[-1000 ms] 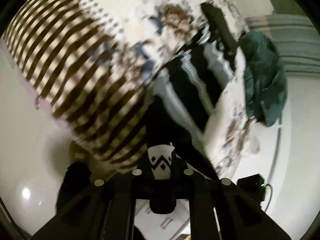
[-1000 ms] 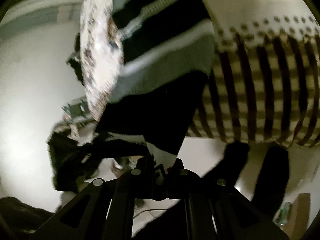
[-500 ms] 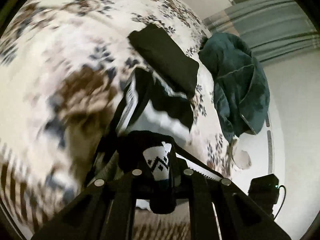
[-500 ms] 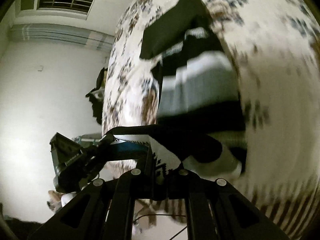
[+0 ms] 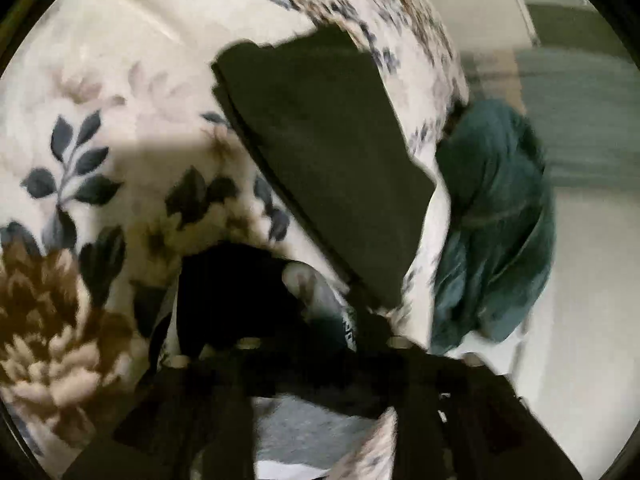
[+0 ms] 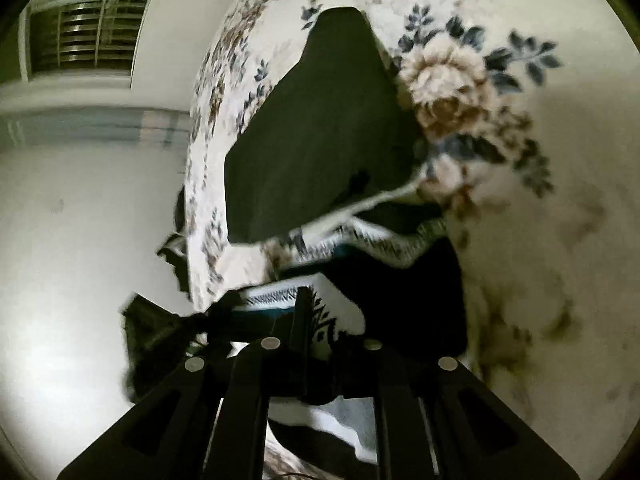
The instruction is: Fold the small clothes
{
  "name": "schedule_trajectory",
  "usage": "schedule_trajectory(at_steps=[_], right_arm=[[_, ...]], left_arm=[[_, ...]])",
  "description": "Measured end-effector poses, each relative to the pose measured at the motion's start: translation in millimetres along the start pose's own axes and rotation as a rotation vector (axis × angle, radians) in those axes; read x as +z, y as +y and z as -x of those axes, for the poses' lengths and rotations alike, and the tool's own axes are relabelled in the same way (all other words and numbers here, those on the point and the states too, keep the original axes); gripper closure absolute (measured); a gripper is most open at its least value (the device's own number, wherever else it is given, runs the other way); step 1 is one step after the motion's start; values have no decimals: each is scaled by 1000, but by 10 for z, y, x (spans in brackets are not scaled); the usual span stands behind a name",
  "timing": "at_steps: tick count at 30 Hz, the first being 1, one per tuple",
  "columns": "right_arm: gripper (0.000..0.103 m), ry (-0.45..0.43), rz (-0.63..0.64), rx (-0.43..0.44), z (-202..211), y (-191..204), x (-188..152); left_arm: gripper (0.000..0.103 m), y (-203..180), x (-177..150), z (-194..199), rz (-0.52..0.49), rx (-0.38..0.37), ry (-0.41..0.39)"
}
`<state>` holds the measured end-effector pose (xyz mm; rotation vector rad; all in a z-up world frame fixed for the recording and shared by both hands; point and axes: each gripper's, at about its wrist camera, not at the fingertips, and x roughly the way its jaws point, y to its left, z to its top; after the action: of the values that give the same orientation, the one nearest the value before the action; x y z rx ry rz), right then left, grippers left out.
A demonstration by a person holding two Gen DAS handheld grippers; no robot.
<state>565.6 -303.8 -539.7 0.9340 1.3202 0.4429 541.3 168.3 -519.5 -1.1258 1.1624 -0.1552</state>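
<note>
Left wrist view looks down onto a floral bedspread (image 5: 120, 128), where the left gripper (image 5: 316, 344) is clamped on a black garment with white patterned trim (image 5: 240, 292), bunched low against the bed right at the fingers. Just beyond it lies a dark folded cloth (image 5: 328, 152), flat on the spread, and a teal garment (image 5: 496, 240) hangs off the bed's far edge. From the right wrist, the right gripper (image 6: 320, 340) pinches the same black garment (image 6: 400, 292) at its zigzag-patterned hem, the fabric stretching away toward the dark folded cloth (image 6: 320, 128). A barred window (image 6: 84, 40) shows on the wall.
</note>
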Motion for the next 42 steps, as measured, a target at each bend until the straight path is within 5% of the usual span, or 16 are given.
schedule_trajectory(at_steps=[2, 4, 8, 11, 13, 14, 15, 16, 19, 23, 27, 29, 30, 33, 37, 42], right_arm=[[53, -8, -3, 44, 53, -7, 4], [34, -58, 10, 86, 210, -17, -57], [33, -86, 99, -45, 367, -22, -158], [33, -30, 209, -248, 155, -13, -96], [33, -3, 245, -294, -10, -40, -47], [38, 6, 250, -297, -85, -53, -17], [50, 3, 250, -288, -152, -61, 23], [90, -1, 244, -280, -206, -51, 75], [93, -52, 242, -231, -197, 70, 160], [94, -57, 203, -308, -224, -24, 257], [82, 29, 161, -334, -286, -169, 278], [38, 38, 139, -286, -118, -252, 229], [33, 38, 140, -259, -36, -292, 190], [31, 98, 148, -231, 143, -442, 21], [7, 193, 169, -213, 179, -633, -184], [6, 262, 174, -121, -86, -732, -113]], left_arm=[[47, 55, 16, 183, 18, -48, -43], [47, 107, -10, 397, 17, -69, -73], [41, -36, -143, 489, -193, 103, -86], [41, -212, -169, 146, -388, 276, -15], [41, -274, -191, -137, -500, 324, 23], [45, -293, -188, -248, -520, 343, 30], [80, -317, -182, -349, -542, 343, 24], [100, -317, -176, -396, -551, 344, 19], [99, -288, -86, -263, -524, 342, -46], [99, 26, 118, -135, -436, 398, -53], [87, 294, 179, 173, -296, 270, 5], [29, 336, 13, 361, -297, 193, 12], [25, 404, -158, 496, -286, 140, 16], [25, 666, -604, 713, -224, 96, 47], [25, 1113, -1389, 828, -81, 79, 75], [25, 1414, -1872, 462, 80, -13, 78]])
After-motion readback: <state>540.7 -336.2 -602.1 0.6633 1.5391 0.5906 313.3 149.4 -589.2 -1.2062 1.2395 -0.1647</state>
